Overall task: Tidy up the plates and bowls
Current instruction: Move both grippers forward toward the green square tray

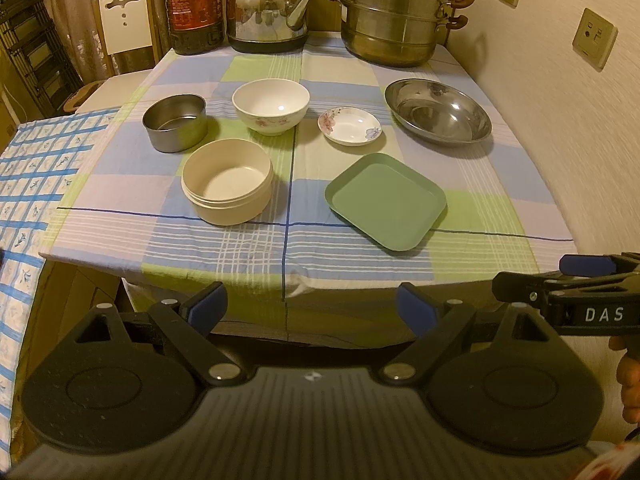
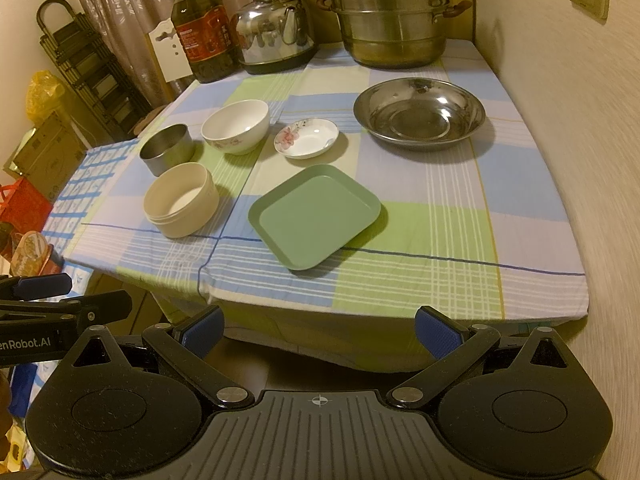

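On the checked tablecloth (image 1: 500,184) stand a steel cup bowl (image 1: 175,122), a white flowered bowl (image 1: 271,106), a cream round bowl (image 1: 227,181), a small flowered saucer (image 1: 349,125), a green square plate (image 1: 386,200) and a wide steel dish (image 1: 438,111). All show in the right wrist view too: steel cup bowl (image 2: 166,149), white bowl (image 2: 235,126), cream bowl (image 2: 181,199), saucer (image 2: 306,137), green plate (image 2: 314,216), steel dish (image 2: 419,114). My left gripper (image 1: 312,310) and right gripper (image 2: 318,334) are open and empty, held before the table's near edge.
An oil bottle (image 1: 195,4), a steel kettle (image 1: 269,8) and a stacked steamer pot (image 1: 394,10) stand along the table's far edge. A wall (image 1: 580,120) runs along the right side. A chair (image 1: 124,20) and a folded rack (image 2: 92,68) stand to the left.
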A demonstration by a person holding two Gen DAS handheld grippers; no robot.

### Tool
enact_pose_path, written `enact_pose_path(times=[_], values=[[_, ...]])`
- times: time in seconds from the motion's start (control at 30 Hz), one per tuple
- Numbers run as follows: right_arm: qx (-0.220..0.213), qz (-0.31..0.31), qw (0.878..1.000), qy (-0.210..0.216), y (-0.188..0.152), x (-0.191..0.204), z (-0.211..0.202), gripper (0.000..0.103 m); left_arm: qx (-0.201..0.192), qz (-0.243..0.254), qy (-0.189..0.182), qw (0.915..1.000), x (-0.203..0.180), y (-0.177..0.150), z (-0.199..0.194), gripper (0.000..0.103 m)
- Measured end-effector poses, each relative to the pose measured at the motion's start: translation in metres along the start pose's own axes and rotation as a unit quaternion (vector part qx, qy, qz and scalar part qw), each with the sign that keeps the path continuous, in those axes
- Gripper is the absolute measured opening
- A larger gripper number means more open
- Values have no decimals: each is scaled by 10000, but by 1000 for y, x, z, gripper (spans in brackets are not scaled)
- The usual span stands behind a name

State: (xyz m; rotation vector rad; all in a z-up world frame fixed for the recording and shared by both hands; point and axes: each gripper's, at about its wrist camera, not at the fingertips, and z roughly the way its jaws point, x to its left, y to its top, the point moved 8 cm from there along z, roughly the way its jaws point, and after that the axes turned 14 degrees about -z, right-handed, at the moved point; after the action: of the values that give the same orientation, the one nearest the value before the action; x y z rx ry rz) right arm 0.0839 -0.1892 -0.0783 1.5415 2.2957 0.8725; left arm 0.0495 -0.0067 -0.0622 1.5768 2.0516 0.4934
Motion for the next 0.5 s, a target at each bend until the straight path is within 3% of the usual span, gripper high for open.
enact_pose_path(times=[0.27, 0.5], values=[[-55, 173, 9997, -142, 4, -10, -4, 100, 47, 78, -193, 9998, -10, 9, 18, 89], [-21, 477, 9986, -245, 3, -34, 11, 90, 119, 336, -363, 9987, -22, 25, 43, 83]])
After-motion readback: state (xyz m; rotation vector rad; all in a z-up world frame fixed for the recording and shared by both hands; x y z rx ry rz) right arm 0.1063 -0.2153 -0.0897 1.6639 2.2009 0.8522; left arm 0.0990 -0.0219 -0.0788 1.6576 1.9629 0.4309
